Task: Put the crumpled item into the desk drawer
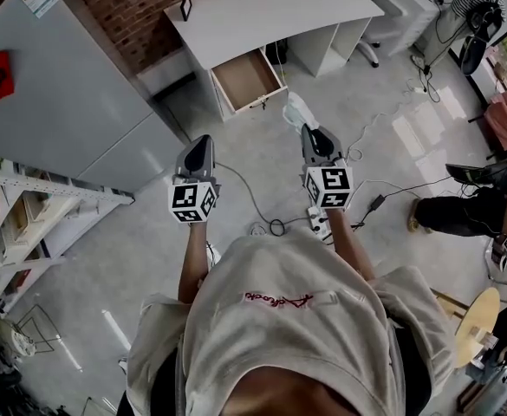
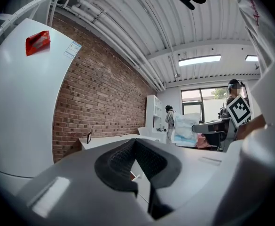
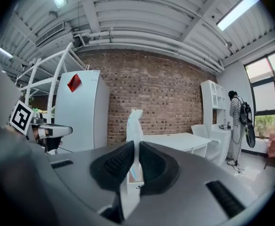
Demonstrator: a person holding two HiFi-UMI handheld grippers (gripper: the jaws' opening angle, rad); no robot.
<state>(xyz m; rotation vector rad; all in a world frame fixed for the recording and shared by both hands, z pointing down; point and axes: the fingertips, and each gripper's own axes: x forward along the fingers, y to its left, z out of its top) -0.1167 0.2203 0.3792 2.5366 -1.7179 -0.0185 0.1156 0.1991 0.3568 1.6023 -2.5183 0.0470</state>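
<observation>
The crumpled item point(image 1: 295, 111), a white and pale-blue wad, sticks out past the tips of my right gripper point(image 1: 312, 130), which is shut on it. In the right gripper view the crumpled item point(image 3: 135, 124) rises between the dark pads point(image 3: 116, 163), in front of the brick wall. The white desk point(image 1: 270, 7) stands ahead against that wall. Its drawer point(image 1: 246, 78) is pulled open and shows a bare wooden bottom. My left gripper point(image 1: 203, 139) is held level with the right one, to its left. Its pads point(image 2: 121, 160) are together with nothing between them.
A large white fridge point(image 1: 62, 94) stands to the left of the desk, and a white shelf rack point(image 1: 28, 224) lies nearer on the left. Cables and a power strip point(image 1: 318, 222) lie on the floor by my feet. People point(image 1: 470, 206) are at the right.
</observation>
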